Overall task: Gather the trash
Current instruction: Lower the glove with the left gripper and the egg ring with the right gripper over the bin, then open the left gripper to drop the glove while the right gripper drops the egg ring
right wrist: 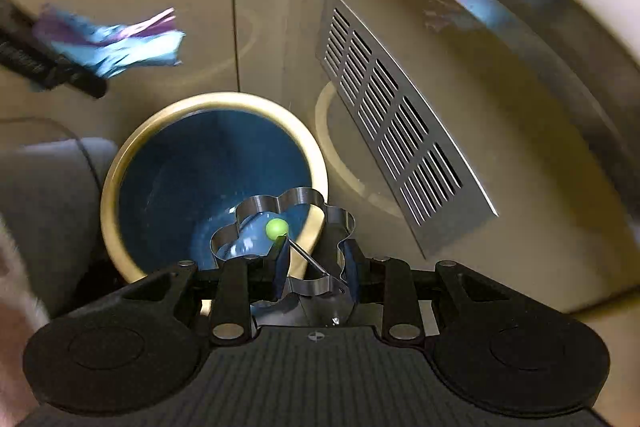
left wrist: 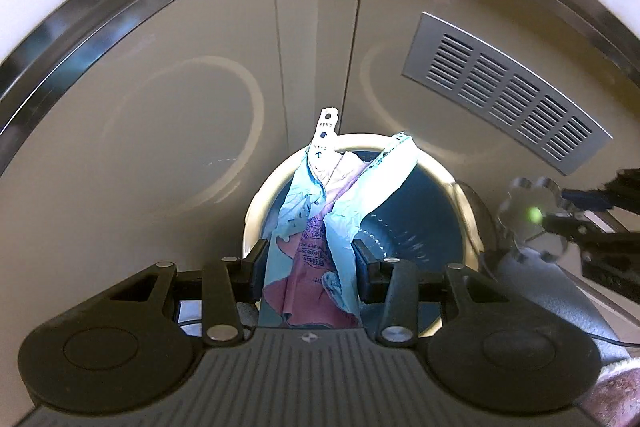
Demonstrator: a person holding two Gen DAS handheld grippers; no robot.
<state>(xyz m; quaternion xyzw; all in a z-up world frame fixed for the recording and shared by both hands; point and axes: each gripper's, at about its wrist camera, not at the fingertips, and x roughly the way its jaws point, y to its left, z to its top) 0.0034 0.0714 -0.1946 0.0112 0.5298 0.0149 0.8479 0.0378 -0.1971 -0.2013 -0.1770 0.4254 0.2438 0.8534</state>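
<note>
The left tongs (left wrist: 312,263) are clamped on a crumpled wrapper (left wrist: 320,223), light blue and purple with printed marks. The wrapper juts forward from between the pads and hangs over the mouth of the bin (left wrist: 432,219), a round bin with a cream rim and a dark blue inside. In the right wrist view the same wrapper (right wrist: 120,45) shows at upper left, above and to the left of the bin (right wrist: 116,179), blurred.

The right tongs (right wrist: 316,263) are clamped on a shiny metal cutter (right wrist: 280,227) with a wavy, flower-like outline. A pin with a green ball head (right wrist: 277,228) lies across the cutter's opening. The cutter sits over the bin's near right rim, partly above the blue inside. In the left wrist view the cutter (left wrist: 532,215) appears at right, just beside the bin's rim.

Behind the bin stand beige panels with a slotted metal vent (right wrist: 392,131) on the right one. A grey rounded shape (right wrist: 48,195) lies left of the bin.
</note>
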